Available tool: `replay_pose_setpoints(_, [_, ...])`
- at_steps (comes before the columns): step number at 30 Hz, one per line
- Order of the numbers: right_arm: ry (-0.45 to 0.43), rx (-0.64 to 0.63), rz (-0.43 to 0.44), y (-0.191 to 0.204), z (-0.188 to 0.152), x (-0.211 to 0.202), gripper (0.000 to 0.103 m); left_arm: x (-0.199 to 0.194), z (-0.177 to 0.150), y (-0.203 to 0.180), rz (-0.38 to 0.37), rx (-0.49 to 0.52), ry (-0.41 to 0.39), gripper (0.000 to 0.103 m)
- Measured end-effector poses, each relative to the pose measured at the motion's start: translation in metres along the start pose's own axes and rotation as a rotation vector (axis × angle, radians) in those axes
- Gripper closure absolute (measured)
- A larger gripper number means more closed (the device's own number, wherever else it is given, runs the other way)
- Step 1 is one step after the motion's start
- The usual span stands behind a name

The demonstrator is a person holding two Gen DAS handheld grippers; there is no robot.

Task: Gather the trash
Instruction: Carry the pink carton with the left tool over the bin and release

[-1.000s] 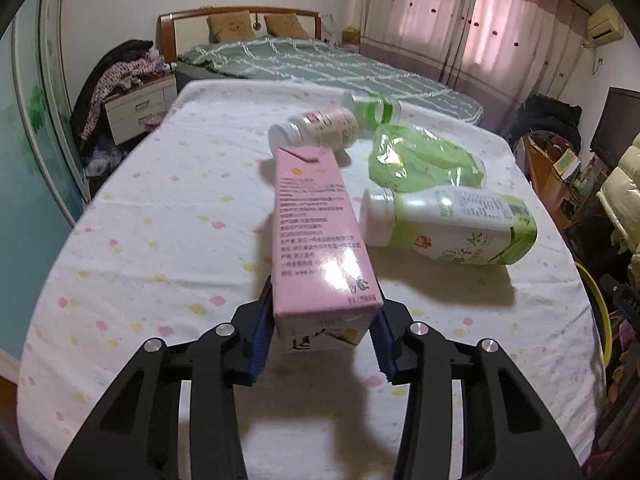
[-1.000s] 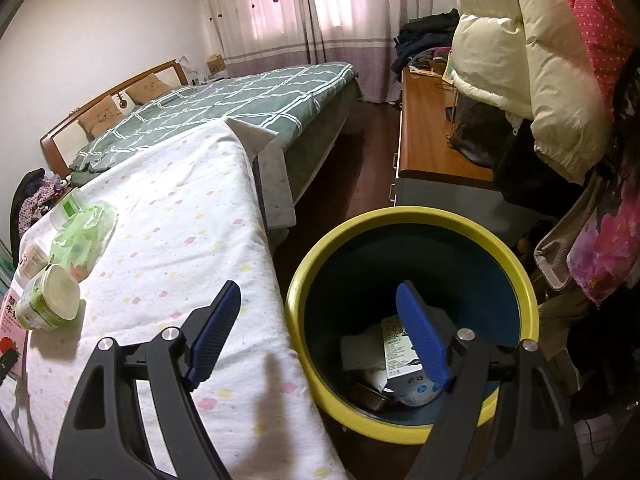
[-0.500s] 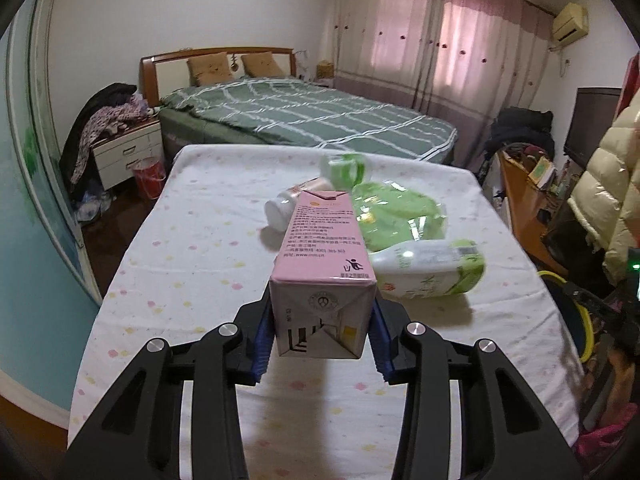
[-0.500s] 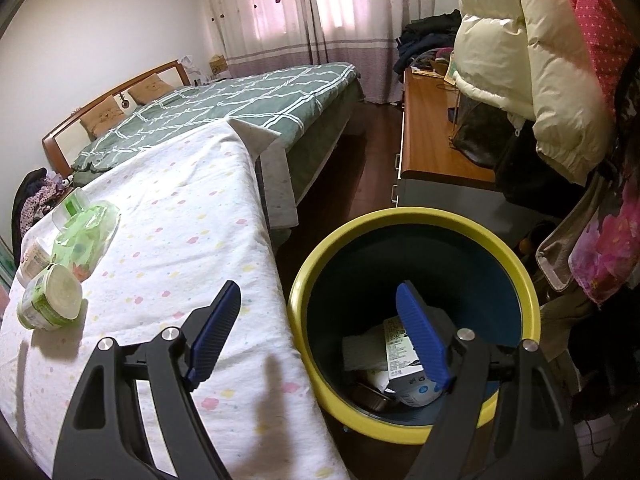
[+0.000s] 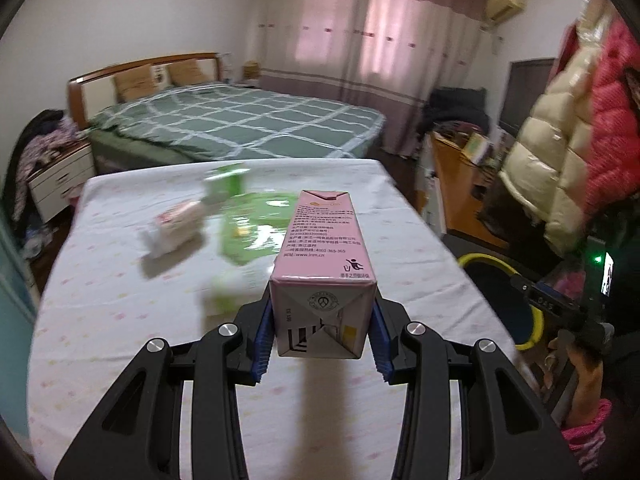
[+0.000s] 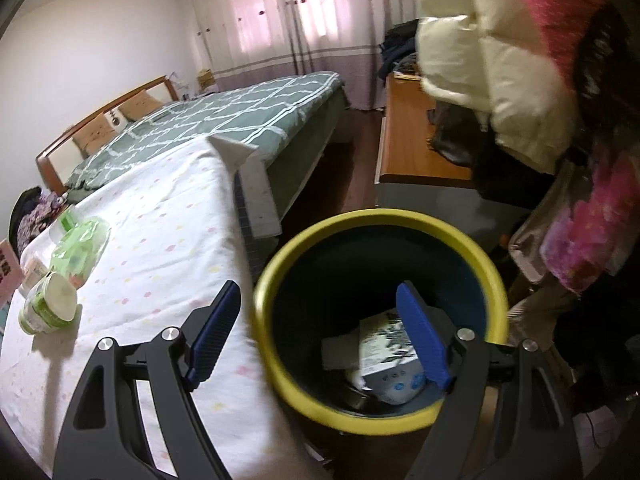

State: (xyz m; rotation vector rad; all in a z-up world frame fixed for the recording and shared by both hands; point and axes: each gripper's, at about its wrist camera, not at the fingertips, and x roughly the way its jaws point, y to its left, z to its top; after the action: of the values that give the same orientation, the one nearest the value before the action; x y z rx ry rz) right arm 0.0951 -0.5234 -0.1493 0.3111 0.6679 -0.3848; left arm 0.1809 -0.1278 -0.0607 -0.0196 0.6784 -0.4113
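My left gripper (image 5: 320, 338) is shut on a pink drink carton (image 5: 324, 276), held lengthwise in the air above the dotted white tablecloth (image 5: 120, 312). Behind it on the cloth lie a white bottle (image 5: 174, 228), a green plastic bag (image 5: 252, 228) and a green-labelled bottle (image 5: 228, 292), all blurred. My right gripper (image 6: 320, 332) stands open and empty over the near rim of the yellow-rimmed bin (image 6: 380, 308), which holds a printed box (image 6: 390, 354) and other scraps. The carton's edge (image 6: 8, 270) shows at the far left of the right wrist view.
A green-labelled bottle (image 6: 50, 306) and the green bag (image 6: 80, 248) lie at the cloth's left in the right wrist view. Beyond stand a green-quilted bed (image 5: 236, 124), a wooden desk (image 6: 420, 136), hanging padded coats (image 6: 500, 52) and a nightstand (image 5: 56, 180). The bin (image 5: 500, 300) stands right of the table.
The left gripper has lifted the pink carton off the cloth and swung right, bringing the bin into view. The right gripper shifted slightly over the bin, still open.
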Motion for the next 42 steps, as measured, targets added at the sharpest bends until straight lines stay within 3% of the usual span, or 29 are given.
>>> replay_pose_setpoints(19, [-0.024, 0.104, -0.092, -0.099, -0.011, -0.033, 0.027, 0.102, 0.024, -0.19, -0.306, 0.205, 0.136, 0.062])
replay_pose_setpoints(27, [-0.026, 0.14, -0.109, -0.123, -0.018, -0.039, 0.027, 0.147, 0.006, -0.247, -0.359, 0.252, 0.24, 0.062])
replay_pose_setpoints(37, [-0.023, 0.169, -0.109, -0.141, -0.02, -0.037, 0.027, 0.172, -0.007, -0.283, -0.355, 0.31, 0.273, 0.061])
replay_pose_setpoints(38, [-0.022, 0.172, -0.109, -0.142, -0.02, -0.037, 0.027, 0.172, -0.008, -0.284, -0.348, 0.31, 0.27, 0.058])
replay_pose_setpoints(41, [-0.017, 0.18, -0.11, -0.146, -0.021, -0.034, 0.027, 0.17, -0.008, -0.282, -0.331, 0.299, 0.254, 0.029])
replay_pose_setpoints(42, [-0.016, 0.182, -0.109, -0.146, -0.021, -0.034, 0.027, 0.166, -0.007, -0.279, -0.327, 0.297, 0.245, 0.029])
